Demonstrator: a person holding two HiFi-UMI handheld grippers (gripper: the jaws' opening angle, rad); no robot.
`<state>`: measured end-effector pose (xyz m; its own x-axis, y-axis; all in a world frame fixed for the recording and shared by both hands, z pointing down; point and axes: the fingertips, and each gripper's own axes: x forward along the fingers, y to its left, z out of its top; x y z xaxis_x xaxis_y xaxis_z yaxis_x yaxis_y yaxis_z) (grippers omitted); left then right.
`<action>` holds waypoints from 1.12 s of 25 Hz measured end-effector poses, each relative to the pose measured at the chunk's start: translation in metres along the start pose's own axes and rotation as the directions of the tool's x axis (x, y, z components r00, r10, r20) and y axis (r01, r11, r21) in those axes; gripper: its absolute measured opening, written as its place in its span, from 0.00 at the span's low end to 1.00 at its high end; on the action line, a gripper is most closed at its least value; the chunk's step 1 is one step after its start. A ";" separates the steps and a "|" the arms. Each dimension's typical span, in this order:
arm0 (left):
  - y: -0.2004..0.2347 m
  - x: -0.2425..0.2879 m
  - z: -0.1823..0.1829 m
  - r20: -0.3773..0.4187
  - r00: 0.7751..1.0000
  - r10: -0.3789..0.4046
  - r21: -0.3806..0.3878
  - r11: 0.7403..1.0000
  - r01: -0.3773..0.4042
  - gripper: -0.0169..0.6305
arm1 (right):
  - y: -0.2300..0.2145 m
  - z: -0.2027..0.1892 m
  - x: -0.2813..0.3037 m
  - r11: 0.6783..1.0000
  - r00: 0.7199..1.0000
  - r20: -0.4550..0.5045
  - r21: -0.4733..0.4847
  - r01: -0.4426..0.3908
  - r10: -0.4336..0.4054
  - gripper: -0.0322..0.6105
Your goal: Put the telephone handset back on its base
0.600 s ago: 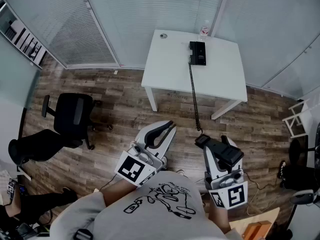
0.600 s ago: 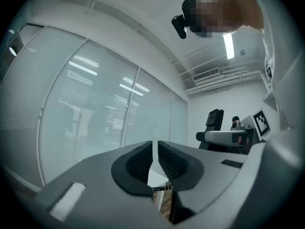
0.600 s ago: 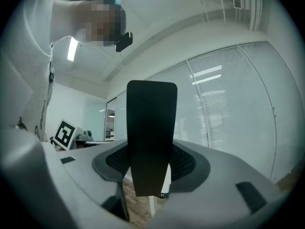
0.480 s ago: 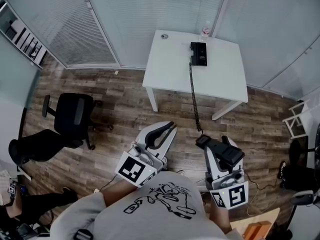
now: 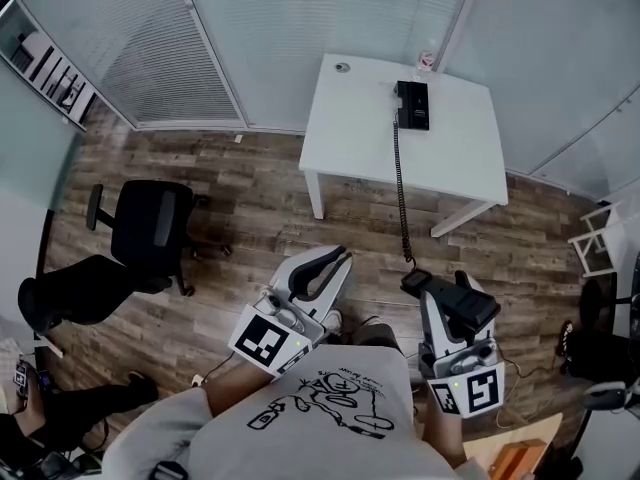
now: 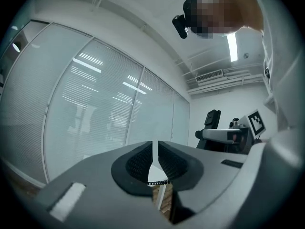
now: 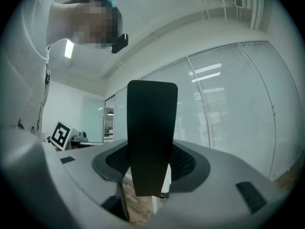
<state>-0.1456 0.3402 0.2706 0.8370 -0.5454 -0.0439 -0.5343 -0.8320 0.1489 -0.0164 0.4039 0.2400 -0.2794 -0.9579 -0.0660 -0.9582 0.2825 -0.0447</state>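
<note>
The black telephone base (image 5: 412, 105) sits at the far side of the white table (image 5: 370, 138). Its coiled cord (image 5: 402, 198) stretches across the floor to the black handset (image 5: 452, 301). My right gripper (image 5: 442, 296) is shut on that handset, well short of the table. In the right gripper view the handset (image 7: 151, 137) stands upright between the pads of the right gripper (image 7: 151, 165). My left gripper (image 5: 326, 264) is shut and holds nothing; in its own view the left gripper (image 6: 155, 159) shows only a thin slit, with the cord (image 6: 157, 182) beyond it.
A black office chair (image 5: 150, 230) stands on the wood floor to the left, another dark chair (image 5: 75, 293) further left. A small bottle (image 5: 427, 60) and a round item (image 5: 343, 67) sit at the table's back edge. A white rack (image 5: 597, 238) stands at the right.
The table and phone base sit slightly lower and further right in the head view. Both grippers keep the same pose, the handset still in the right one.
</note>
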 end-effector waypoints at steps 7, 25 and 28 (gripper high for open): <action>0.017 0.000 0.000 0.003 1.000 0.016 -0.014 1.000 -0.016 0.08 | 0.003 -0.002 0.017 1.000 1.000 -0.018 -0.024 -0.008 0.008 0.37; 0.029 0.096 -0.006 -0.030 0.999 0.011 0.010 1.000 -0.011 0.08 | -0.083 -0.021 0.053 0.999 1.000 -0.010 0.049 -0.009 0.009 0.37; 0.031 0.129 -0.004 -0.033 0.999 0.012 0.018 1.000 -0.011 0.08 | -0.111 -0.023 0.067 0.998 0.999 -0.011 0.063 -0.031 0.032 0.37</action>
<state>-0.0539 0.2446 0.2740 0.8339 -0.5518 -0.0099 -0.5459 -0.8275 0.1314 0.0702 0.3072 0.2632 -0.3104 -0.9489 -0.0560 -0.9433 0.3148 -0.1055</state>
